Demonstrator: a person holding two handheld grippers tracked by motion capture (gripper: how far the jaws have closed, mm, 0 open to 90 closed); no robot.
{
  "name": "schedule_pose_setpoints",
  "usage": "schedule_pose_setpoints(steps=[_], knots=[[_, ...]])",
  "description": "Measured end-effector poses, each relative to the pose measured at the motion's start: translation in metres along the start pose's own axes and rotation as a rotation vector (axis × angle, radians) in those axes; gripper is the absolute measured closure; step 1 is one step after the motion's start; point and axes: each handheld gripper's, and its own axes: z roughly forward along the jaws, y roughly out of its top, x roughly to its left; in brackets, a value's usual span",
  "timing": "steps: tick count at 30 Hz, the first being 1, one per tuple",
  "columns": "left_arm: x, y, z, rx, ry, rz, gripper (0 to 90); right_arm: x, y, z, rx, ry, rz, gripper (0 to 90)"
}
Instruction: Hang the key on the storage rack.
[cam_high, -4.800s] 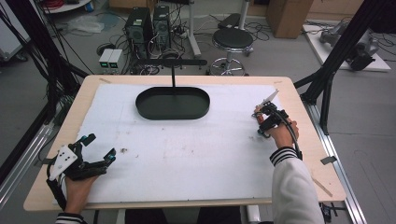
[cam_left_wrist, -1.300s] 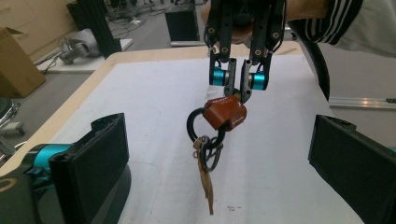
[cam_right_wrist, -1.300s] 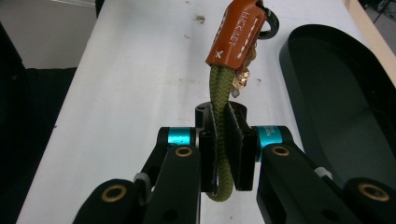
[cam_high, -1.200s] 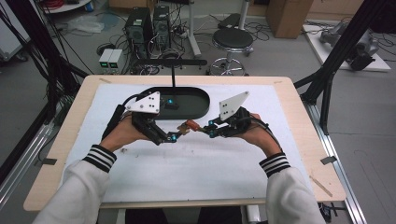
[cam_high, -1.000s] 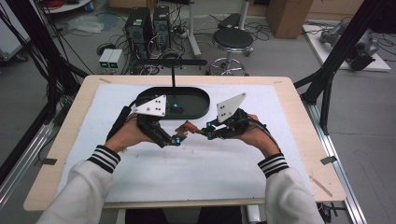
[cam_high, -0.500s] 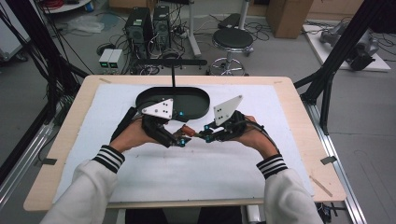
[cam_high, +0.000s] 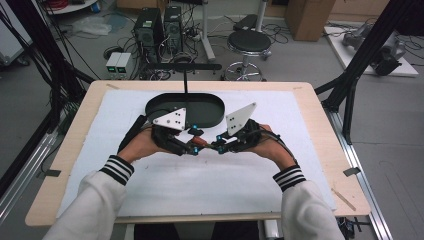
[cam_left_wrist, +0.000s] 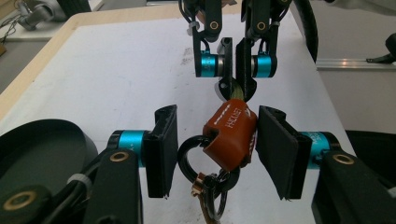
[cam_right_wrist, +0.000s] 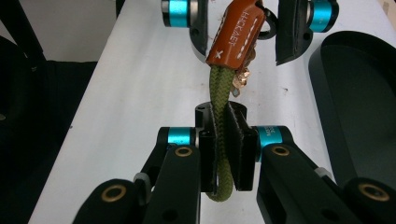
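- Keychain (cam_left_wrist: 229, 133) — brown leather sleeve stamped with pale lettering, tilted, raised above the white table cover.
- Cord (cam_right_wrist: 221, 112) — olive-green braided loop running out of the sleeve's one end.
- Rings (cam_left_wrist: 205, 175) — black ring and small copper-coloured clip hanging at the other end.

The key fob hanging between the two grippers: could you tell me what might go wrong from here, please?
The left gripper has been closing on the brown leather tab; one pad seems to touch, the other doesn't, so the tab may twist aside. The right gripper pinches the green cord; pulling early could slip it. The dangling rings may snag.
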Motion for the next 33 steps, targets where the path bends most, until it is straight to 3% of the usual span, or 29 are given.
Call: schedule_pose_setpoints(steps=[5, 10, 15, 19, 20, 21, 22, 23, 24, 25, 26, 27, 30, 33], knots=[[-0.001, 0.000, 0.001, 0.020, -0.007, 0.011, 56.1, 0.000, 0.000, 0.002, 0.005, -0.001, 0.000, 83.8], [-0.003, 0.001, 0.002, 0.030, -0.011, -0.011, 64.2, -0.002, -0.001, 0.002, 0.003, -0.006, 0.004, 83.8], [-0.006, 0.004, 0.002, 0.046, 0.009, -0.051, 65.0, -0.003, -0.003, 0.001, -0.010, -0.007, 0.024, 83.6], [-0.006, 0.004, 0.001, 0.037, 0.017, -0.051, 65.1, -0.003, -0.003, 0.001, -0.025, -0.011, 0.029, 82.4], [-0.006, 0.004, 0.000, 0.039, 0.019, -0.052, 65.1, -0.003, -0.004, 0.001, -0.030, -0.017, 0.030, 79.3], [-0.006, 0.004, 0.000, 0.038, 0.023, -0.053, 65.1, -0.002, -0.004, 0.001, -0.053, -0.022, 0.026, 59.1], [-0.005, 0.004, -0.001, 0.035, 0.026, -0.054, 65.1, -0.002, -0.004, 0.001, -0.053, -0.022, 0.026, 59.1], [-0.005, 0.004, -0.001, 0.032, 0.027, -0.055, 65.1, 0.001, -0.004, 0.002, -0.062, -0.082, 0.033, 26.9], [-0.005, 0.004, -0.002, 0.030, 0.028, -0.056, 65.1, 0.001, -0.004, 0.002, -0.062, -0.082, 0.033, 26.9], [-0.005, 0.004, -0.003, 0.024, 0.034, -0.066, 65.1, 0.002, -0.005, 0.004, -0.074, -0.122, 0.073, 7.9], [-0.005, 0.004, -0.003, 0.024, 0.034, -0.066, 65.1, 0.002, -0.005, 0.004, -0.074, -0.122, 0.073, 7.9], [-0.004, 0.004, -0.004, 0.024, 0.051, -0.068, 65.1, 0.002, -0.007, 0.004, -0.089, -0.147, 0.106, 0.6], [-0.003, 0.004, -0.005, 0.017, 0.073, -0.079, 65.1, 0.001, -0.009, 0.001, -0.119, -0.154, 0.140, 0.4], [0.000, 0.004, -0.011, -0.005, 0.121, -0.105, 65.0, 0.002, -0.013, -0.004, -0.154, -0.193, 0.176, 0.3]])
